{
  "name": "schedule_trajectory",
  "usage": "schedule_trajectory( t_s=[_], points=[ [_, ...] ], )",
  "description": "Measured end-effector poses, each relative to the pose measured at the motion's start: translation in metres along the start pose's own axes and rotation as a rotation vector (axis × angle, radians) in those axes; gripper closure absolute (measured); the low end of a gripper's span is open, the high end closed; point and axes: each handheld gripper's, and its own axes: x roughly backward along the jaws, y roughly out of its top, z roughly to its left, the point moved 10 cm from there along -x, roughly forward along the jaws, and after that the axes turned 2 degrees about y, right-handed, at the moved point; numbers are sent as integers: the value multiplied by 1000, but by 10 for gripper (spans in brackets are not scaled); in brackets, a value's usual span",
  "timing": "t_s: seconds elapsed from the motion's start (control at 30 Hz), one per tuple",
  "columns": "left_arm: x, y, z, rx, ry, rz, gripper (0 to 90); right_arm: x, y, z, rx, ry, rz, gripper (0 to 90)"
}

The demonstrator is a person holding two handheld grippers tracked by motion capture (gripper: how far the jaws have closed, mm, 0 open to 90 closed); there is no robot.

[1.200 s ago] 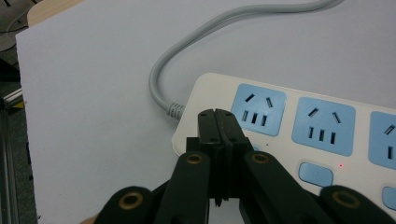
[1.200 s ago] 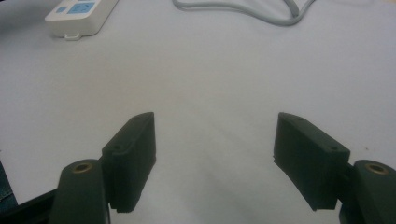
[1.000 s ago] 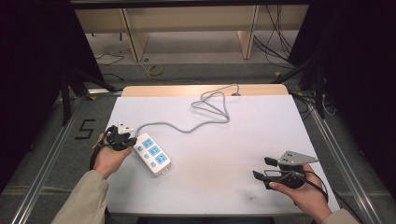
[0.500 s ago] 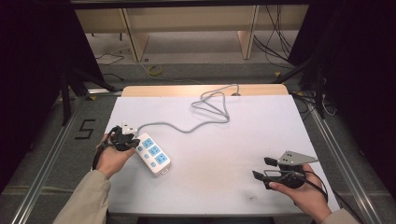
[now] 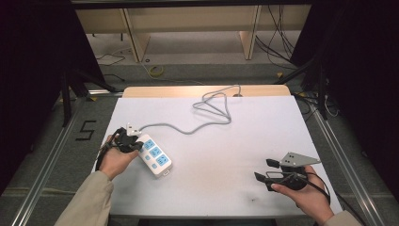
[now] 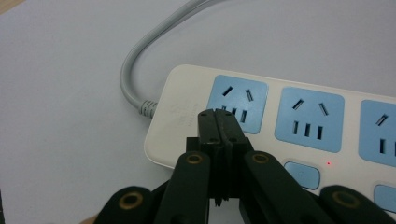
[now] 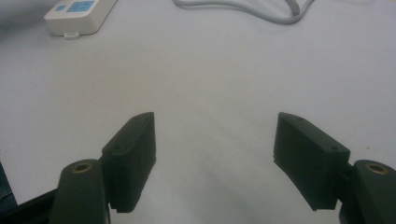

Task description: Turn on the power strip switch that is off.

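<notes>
A white power strip [image 5: 155, 156] with blue sockets lies on the left part of the white table [image 5: 235, 141]. Its grey cable [image 5: 207, 113] runs up to a loop near the far edge. My left gripper [image 5: 133, 143] is shut, its jaws pressed together with nothing between them, tips over the cable end of the strip [image 6: 299, 121] beside the first blue socket [image 6: 237, 105]. A small red light [image 6: 328, 163] glows by a blue switch [image 6: 302, 174]. My right gripper [image 5: 264, 170] stands open low over bare table at the near right; its own view shows the strip's end [image 7: 79, 16] far off.
The table's wooden far edge [image 5: 202, 90] borders a floor with cables and shelving legs. A "5" mark [image 5: 86, 130] lies on the floor at the left. Metal rails run along both sides of the table.
</notes>
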Motion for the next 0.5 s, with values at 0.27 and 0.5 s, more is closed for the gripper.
schedule_trajectory(
  t_s=[0.27,0.5],
  points=[
    [-1,-2,-2,-3,-11,18,900,0,0,0,0,1,0,302],
    [-1,-2,-2,1,-15,22,900,0,0,0,1,1,1,302]
  ],
)
